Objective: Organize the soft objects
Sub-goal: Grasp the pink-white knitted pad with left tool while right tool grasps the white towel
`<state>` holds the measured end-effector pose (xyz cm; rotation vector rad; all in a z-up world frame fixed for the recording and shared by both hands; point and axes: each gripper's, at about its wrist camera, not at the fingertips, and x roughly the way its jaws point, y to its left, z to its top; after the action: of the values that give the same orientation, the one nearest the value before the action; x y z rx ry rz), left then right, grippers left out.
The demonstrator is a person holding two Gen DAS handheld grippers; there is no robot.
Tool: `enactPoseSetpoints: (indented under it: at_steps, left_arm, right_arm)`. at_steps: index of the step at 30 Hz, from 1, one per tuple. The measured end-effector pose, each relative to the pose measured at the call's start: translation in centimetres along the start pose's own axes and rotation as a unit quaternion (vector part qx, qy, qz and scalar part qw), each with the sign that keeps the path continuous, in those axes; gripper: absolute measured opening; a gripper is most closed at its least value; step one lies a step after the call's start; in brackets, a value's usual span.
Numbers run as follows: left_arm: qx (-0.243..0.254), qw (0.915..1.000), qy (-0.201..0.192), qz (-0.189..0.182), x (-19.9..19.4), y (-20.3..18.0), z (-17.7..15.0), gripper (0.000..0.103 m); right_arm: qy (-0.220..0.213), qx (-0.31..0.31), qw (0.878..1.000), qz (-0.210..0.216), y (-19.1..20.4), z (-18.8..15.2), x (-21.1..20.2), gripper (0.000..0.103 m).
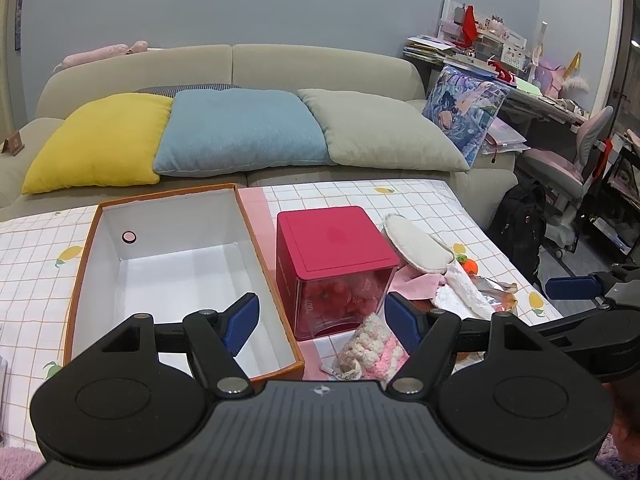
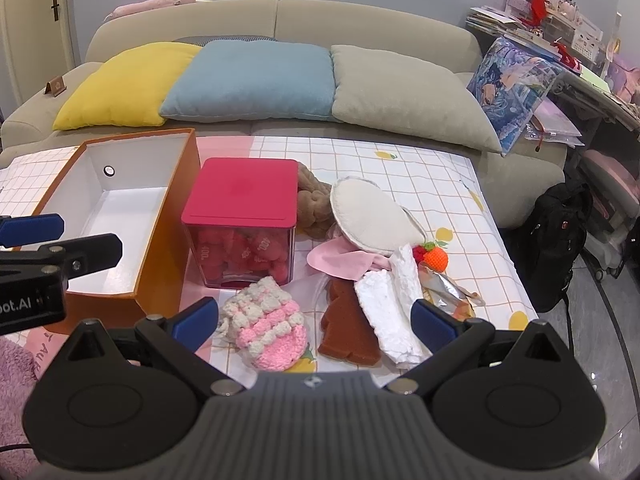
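a beige sofa (image 2: 280, 16) with yellow, blue and grey cushions stood behind the surface (image 2: 440, 176), which wore a checked cloth. on it, at the left, sat an open orange box (image 1: 80, 264), white inside and holding nothing. just right of the box stood a clear tub with a red lid (image 2: 240, 192), full of pink pieces. right of the tub lay the soft things in a loose heap: a white slipper (image 2: 372, 212) on a pink cloth (image 2: 340, 260), a white foam strip (image 2: 388, 308), a brown sponge (image 2: 344, 328), and nearest, a pink and white knitted pouch (image 2: 268, 328). the left tongs (image 1: 320, 320) were spread wide and gripped nothing. the right tongs (image 2: 316, 320) were likewise released, above the pouch.
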<state>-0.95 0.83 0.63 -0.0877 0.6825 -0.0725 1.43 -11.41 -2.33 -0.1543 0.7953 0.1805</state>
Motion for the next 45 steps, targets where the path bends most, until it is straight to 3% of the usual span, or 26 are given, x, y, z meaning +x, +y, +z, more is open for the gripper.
enactPoseSetpoints:
  at_steps: [8,14,18,22,26,34,43,45]
  left_arm:
    - [0.017,0.9991,0.01,-0.037,0.1,-0.9,-0.2,0.085]
    - [0.036,0.9961,0.044,-0.067,1.8,-2.4,-0.7,0.087]
    - [0.036,0.9911,0.08,-0.1,4.1,-3.5,-0.7,0.089]
    - [0.04,0.9865,0.116,-0.108,7.0,-4.5,-0.5,0.089]
    - [0.057,0.9831,0.142,-0.101,10.0,-5.4,-0.5,0.089]
    - [0.09,0.9726,0.206,-0.061,16.1,-6.1,-1.9,0.089]
    - [0.096,0.9645,0.243,-0.039,18.6,-6.1,-3.4,0.091]
    - [0.094,0.9629,0.251,-0.035,18.8,-6.1,-3.8,0.083]
  right_arm:
    - [0.008,-0.013,1.0,0.003,-0.5,-1.4,0.3,0.1]
    - [0.01,-0.033,0.999,-0.029,-3.0,-2.9,1.6,0.099]
    - [0.025,-0.022,0.999,-0.041,-5.0,-3.5,3.3,0.084]
    - [0.044,0.006,0.999,-0.025,-6.5,-3.8,5.0,0.076]
    - [0.05,0.023,0.998,-0.012,-7.5,-3.7,6.8,0.074]
    - [0.041,0.033,0.999,-0.001,-9.7,-2.2,11.6,0.08]
    - [0.052,0.065,0.996,0.03,-9.8,-2.1,16.2,0.084]
    - [0.066,0.07,0.995,0.032,-9.8,-2.3,17.1,0.078]
